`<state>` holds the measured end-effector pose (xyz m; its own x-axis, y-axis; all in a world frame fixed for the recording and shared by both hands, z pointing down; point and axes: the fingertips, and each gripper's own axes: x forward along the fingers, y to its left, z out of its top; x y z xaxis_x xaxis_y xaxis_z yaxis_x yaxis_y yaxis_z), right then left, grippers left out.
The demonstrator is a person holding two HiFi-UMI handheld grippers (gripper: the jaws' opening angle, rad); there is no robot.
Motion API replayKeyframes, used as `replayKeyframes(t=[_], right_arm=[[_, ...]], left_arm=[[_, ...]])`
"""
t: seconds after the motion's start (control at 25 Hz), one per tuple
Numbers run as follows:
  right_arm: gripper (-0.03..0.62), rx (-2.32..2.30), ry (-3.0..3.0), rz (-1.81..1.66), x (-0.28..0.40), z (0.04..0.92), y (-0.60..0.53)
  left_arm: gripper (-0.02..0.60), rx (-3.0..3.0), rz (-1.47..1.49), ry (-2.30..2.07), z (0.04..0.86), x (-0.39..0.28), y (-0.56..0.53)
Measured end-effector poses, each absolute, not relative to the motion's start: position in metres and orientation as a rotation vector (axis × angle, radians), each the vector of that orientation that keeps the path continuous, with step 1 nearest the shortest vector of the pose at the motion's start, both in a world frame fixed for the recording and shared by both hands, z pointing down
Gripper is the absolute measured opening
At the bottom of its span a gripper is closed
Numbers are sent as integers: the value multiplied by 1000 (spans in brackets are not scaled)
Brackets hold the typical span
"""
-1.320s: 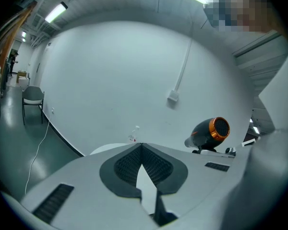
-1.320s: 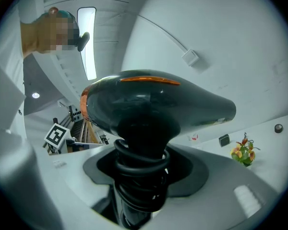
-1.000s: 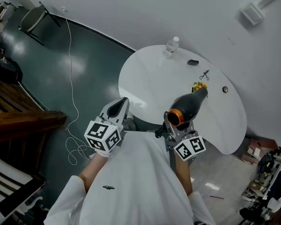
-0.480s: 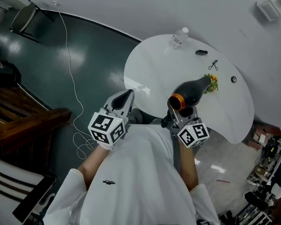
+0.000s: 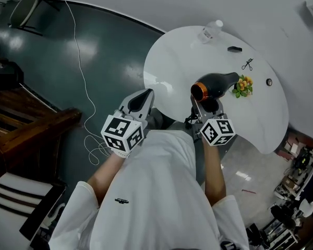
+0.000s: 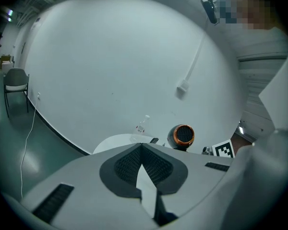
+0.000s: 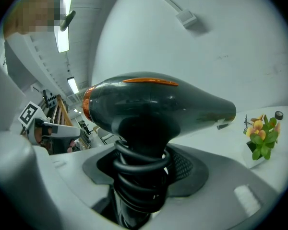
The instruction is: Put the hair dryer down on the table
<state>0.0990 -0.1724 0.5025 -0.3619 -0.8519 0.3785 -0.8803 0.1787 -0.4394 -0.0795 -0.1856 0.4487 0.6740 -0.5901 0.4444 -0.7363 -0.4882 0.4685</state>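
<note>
R gripper (image 5: 207,107) jaws clamped on hair dryer (image 5: 214,85) handle, w/ coiled cord (image 7: 141,176) wound round it. Dryer body approx level over near part of white desk (image 5: 172,61), nozzle twd flowers (image 5: 242,85) just beyond it. L gripper (image 5: 141,99) left of dryer, off desk edge, jaws together, nothing btwn.
</note>
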Motion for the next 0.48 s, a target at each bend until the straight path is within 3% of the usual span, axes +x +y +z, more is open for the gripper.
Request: replayKeyframes(t=[0.48], right_arm=[[275,1753,-2217,981,104,561,-200]], left_arm=[[9,2208,316,-1004,467,-81,-194]])
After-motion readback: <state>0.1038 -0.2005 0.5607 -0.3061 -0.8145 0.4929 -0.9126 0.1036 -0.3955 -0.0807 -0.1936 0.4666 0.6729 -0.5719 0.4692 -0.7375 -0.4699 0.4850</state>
